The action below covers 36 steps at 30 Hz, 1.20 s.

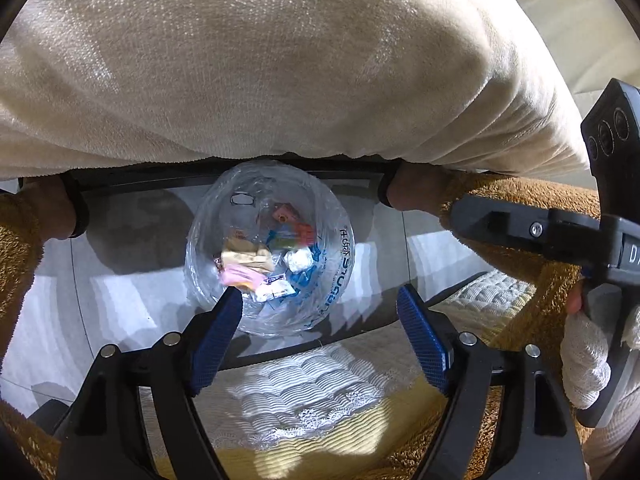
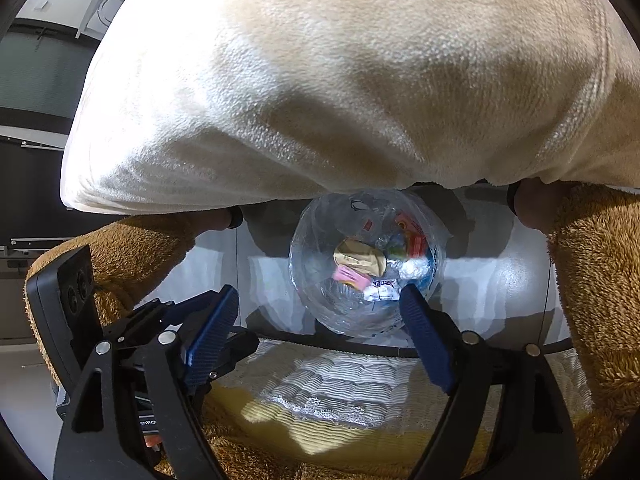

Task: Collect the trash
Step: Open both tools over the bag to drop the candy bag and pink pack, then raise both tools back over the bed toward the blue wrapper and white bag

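Your left gripper [image 1: 320,300] and right gripper [image 2: 320,300] both hang with jaws apart, holding nothing. Below sits the clear trash bag [image 1: 268,252] (wrappers inside).

left claw [image 1: 320,312] and right claw [image 2: 320,312] both gape, empty.

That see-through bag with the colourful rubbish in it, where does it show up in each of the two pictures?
Left wrist view: the clear trash bag sits at the centre, just beyond the left gripper, whose jaws stand open.
Right wrist view: the same bag lies right of centre, near the right fingertip of the open right gripper.
Shared landmark: the pink wrapper inside the bag.
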Tool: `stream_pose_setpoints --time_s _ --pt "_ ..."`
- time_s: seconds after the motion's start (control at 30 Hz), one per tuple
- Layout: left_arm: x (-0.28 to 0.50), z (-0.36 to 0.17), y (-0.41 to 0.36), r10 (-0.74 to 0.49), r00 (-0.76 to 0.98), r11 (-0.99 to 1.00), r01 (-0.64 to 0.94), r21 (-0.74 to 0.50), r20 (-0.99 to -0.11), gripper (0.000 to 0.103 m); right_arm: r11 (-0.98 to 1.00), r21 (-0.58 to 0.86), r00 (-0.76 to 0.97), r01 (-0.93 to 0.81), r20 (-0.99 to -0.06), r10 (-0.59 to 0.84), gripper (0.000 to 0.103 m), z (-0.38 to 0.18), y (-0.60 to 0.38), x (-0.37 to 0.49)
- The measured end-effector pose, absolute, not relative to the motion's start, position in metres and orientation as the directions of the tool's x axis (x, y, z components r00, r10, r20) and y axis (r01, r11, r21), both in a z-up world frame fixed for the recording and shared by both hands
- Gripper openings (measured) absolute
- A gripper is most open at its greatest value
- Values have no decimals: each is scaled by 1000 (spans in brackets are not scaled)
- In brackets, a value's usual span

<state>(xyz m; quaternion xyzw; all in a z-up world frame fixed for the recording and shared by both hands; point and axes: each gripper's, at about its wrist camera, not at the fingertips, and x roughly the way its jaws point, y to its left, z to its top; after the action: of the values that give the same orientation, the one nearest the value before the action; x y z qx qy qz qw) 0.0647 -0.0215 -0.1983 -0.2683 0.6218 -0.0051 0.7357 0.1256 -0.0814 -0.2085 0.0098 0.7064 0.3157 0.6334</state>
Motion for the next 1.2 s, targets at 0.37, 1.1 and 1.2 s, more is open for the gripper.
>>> stream_pose_setpoints --time_s 0.37,1.1,1.2 --pt "62 -186 -19 -334 270 860 -305 -410 -903 78 789 451 -173 -418 -892 418 82 -202 -81 122" --pt "45 -101 -2 -219 589 911 -163 -379 -778 78 616 451 128 -646 -731 670 82 -97 -97 112" --pt "46 -87 4 -198 632 914 -158 -374 -749 78 608 425 169 -671 -710 684 82 -82 -95 117"
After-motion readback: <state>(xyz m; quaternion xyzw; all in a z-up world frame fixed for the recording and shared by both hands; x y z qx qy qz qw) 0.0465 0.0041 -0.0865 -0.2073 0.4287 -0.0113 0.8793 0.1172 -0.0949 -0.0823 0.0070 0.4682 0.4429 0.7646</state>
